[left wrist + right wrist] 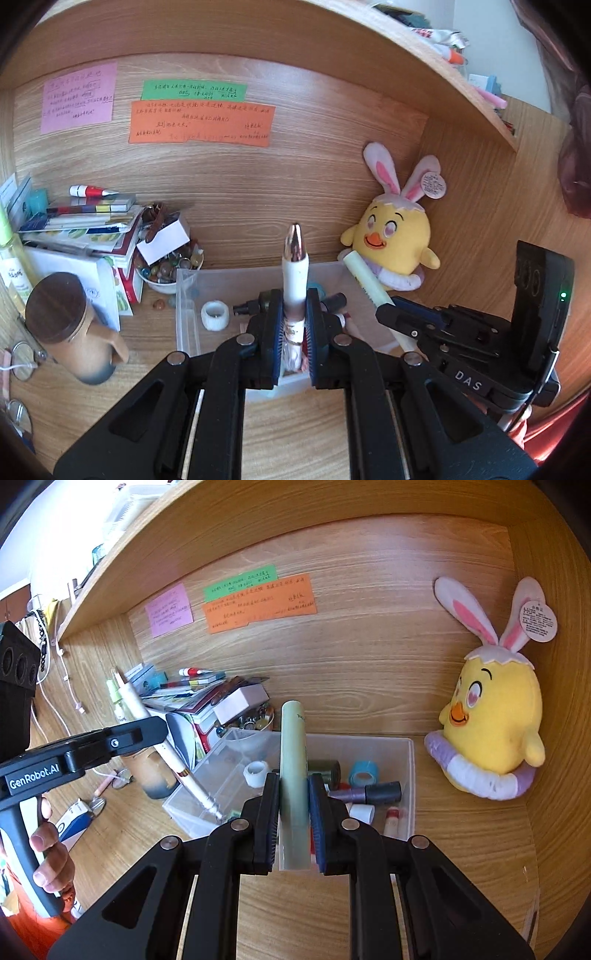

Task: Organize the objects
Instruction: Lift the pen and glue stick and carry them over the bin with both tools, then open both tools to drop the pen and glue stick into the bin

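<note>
Grippers both angled down over clear bin [406, 768] on bench. Left gripper [295, 317] jaws clamp white pen w/ rose-gold tip [294, 266]; right gripper [294, 805] jaws clamp pale green tube [293, 760].

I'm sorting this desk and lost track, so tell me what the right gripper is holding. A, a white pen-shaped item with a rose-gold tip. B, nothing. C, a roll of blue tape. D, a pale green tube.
D: in the right wrist view the right gripper has its jaws closed on the pale green tube, above the clear plastic bin; the white pen-shaped item is in the left gripper.
</note>
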The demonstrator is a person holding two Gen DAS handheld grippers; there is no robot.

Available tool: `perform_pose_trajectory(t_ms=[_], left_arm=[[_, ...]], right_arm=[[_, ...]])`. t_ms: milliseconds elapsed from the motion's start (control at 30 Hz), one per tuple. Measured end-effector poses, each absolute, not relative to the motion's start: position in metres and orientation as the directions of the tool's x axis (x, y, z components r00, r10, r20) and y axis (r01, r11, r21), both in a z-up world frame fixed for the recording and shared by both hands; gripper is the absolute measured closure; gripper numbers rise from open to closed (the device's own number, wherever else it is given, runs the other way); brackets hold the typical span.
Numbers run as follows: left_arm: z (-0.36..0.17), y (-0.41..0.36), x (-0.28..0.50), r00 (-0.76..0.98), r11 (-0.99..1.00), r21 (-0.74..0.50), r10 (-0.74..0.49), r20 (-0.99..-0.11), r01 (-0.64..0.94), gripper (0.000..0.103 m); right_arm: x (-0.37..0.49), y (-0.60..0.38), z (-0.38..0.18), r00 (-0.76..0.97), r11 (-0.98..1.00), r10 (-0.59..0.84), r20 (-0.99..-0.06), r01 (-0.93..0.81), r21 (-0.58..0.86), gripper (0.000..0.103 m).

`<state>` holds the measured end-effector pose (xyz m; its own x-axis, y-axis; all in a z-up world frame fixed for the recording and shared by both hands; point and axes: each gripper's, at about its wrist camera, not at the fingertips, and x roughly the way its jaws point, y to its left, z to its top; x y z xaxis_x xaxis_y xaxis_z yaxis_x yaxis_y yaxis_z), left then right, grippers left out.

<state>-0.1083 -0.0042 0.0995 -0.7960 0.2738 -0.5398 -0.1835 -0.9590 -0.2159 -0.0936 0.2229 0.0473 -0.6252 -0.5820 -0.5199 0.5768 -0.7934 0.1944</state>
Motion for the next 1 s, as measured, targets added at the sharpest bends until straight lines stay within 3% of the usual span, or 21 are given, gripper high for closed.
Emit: perform_pose_trajectory(t_ms=[233, 433, 733, 900, 1000], left_arm=[[0.078, -0.005, -0.141, -0.775, -0.965, -0.218, 0.248, -0.582, -0.145, 0.093], [0.060, -0.010, -0.155, -0.783, -0.987, -0.146, 0.146, -0.605, -0.070, 0.093], [0.044, -0.010, -0.167, -0.754, -0.989, -0.136, 0.134, -0.643, -0.060, 0.091], [0.035, -0.012, -0.169, -0.725, -0.985, -0.164, 0.156, -0.671, -0.059, 0.053], [0.037, -0.010, -0.164, -0.729, -0.987, -0.142, 0.147, -0.668, -0.069, 0.047]], right_arm=[[-0.116, 0.203, 0.037, -0.621, -0.807, -0.549, -0.560, 0.569, 0.160, 0.089], [-0.130, 0.185, 0.015, -0.604, -0.813, -0.511, -0.611, 0.570, 0.117, 0.089], [-0.147, 0.171, -0.015, -0.570, -0.821, -0.464, -0.678, 0.564, 0.089, 0.089], [-0.149, 0.169, -0.020, -0.547, -0.818, -0.461, -0.698, 0.567, 0.097, 0.087], [-0.149, 0.169, -0.020, -0.543, -0.819, -0.461, -0.702, 0.565, 0.100, 0.078]])
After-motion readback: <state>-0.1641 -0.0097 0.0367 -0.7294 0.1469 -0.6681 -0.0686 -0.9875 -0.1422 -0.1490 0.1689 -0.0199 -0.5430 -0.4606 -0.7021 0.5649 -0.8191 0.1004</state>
